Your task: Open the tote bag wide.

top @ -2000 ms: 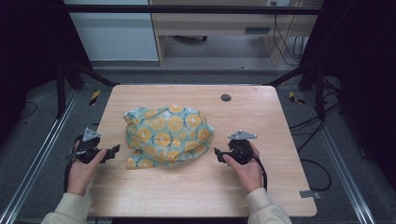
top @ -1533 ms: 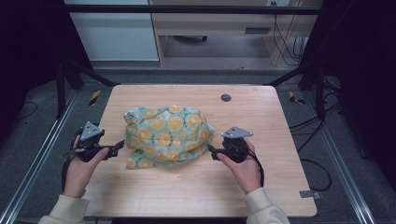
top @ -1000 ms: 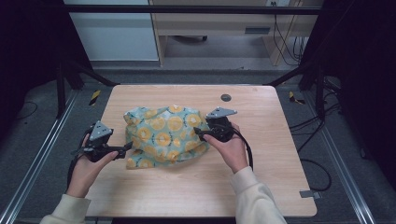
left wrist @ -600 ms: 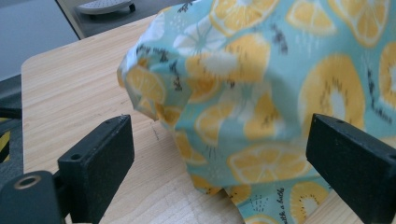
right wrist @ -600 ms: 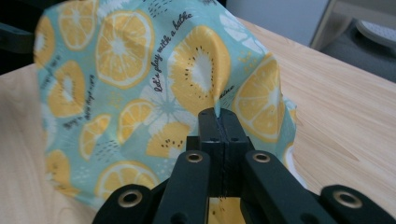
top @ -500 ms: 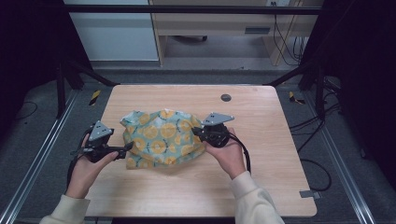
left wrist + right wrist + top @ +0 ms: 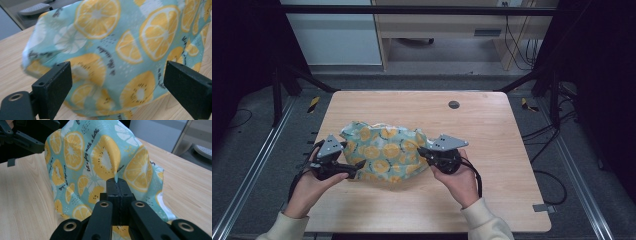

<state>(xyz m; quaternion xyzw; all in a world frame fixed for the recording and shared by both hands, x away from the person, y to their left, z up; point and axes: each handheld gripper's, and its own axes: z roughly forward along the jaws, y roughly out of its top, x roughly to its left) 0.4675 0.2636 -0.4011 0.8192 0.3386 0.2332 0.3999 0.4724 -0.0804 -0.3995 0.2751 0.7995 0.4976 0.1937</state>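
Lemon-print cloth (image 7: 384,151) lies between your tongs: right gripper (image 7: 117,180) pinches its edge, left gripper (image 7: 117,82) gapes wide just beside it.

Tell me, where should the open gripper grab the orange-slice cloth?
Probably the bunched edge of the cloth right before the left gripper, coming in low along the table. The fabric folds thin there, and the right gripper already pinches the opposite side.

Around me | bench (image 7: 492,200): light wood | round dark grommet (image 7: 454,104): my bench's far side, right of middle | pale cabinet (image 7: 332,35): beyond | cables (image 7: 512,40): on the floor behind
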